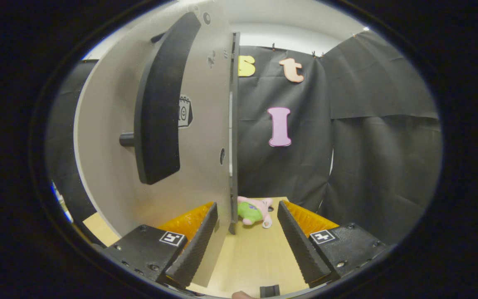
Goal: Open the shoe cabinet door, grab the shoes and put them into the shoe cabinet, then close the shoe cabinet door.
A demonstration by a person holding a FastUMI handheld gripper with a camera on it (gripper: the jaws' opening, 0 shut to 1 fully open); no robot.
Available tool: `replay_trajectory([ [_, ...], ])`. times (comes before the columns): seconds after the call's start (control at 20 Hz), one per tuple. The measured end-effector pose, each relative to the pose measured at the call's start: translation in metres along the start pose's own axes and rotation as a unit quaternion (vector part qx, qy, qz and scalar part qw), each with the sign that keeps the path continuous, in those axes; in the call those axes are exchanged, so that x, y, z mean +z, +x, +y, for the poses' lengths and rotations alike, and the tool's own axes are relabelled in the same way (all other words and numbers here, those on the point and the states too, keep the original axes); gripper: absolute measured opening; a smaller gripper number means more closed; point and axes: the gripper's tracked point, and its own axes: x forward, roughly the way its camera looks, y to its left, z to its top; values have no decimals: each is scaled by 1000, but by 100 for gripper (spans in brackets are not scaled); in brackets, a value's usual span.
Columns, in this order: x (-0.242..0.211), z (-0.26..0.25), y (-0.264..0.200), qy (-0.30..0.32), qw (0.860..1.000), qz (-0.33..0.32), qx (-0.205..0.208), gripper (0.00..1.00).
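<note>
The light grey shoe cabinet door (pixel 110 137) stands close ahead, seen almost edge-on, with a long black handle (pixel 160 104) on its face. Its free edge (pixel 234 133) runs down between my fingers, nearer the left one. My gripper (pixel 247 232) is open; the left finger (pixel 195 245) lies against the door's face and the right finger (pixel 297 245) stands apart from the door. A small black-and-white sticker (pixel 185 111) shows beside the handle.
A pink and green plush toy (pixel 254 211) lies on the wooden table (pixel 255 257) just beyond the fingers, by the door's lower edge. Black cloth walls (pixel 367 145) close the booth behind and to the right.
</note>
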Motion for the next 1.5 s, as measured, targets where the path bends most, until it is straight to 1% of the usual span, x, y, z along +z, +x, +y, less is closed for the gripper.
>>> replay_trajectory([
  [0.2,-1,20,3,10,1000,1,19,95],
  [0.45,1,42,11,13,1000,-11,15,95],
  [0.55,-1,58,15,30,999,-17,20,95],
  [0.7,-7,87,27,60,997,-9,43,95],
  [0.75,-6,95,30,63,997,-16,41,95],
  [0.9,0,118,37,43,998,-28,25,95],
  [0.95,-1,130,41,33,999,-30,26,95],
  [1.0,-2,143,45,26,999,-30,33,94],
  [1.05,-6,159,48,23,998,-29,52,95],
  [1.15,-14,193,49,35,994,-16,104,95],
  [1.2,-17,201,45,37,992,-9,117,99],
  [1.35,-12,203,35,19,994,-13,107,99],
  [1.5,-11,211,25,6,993,-16,115,99],
])
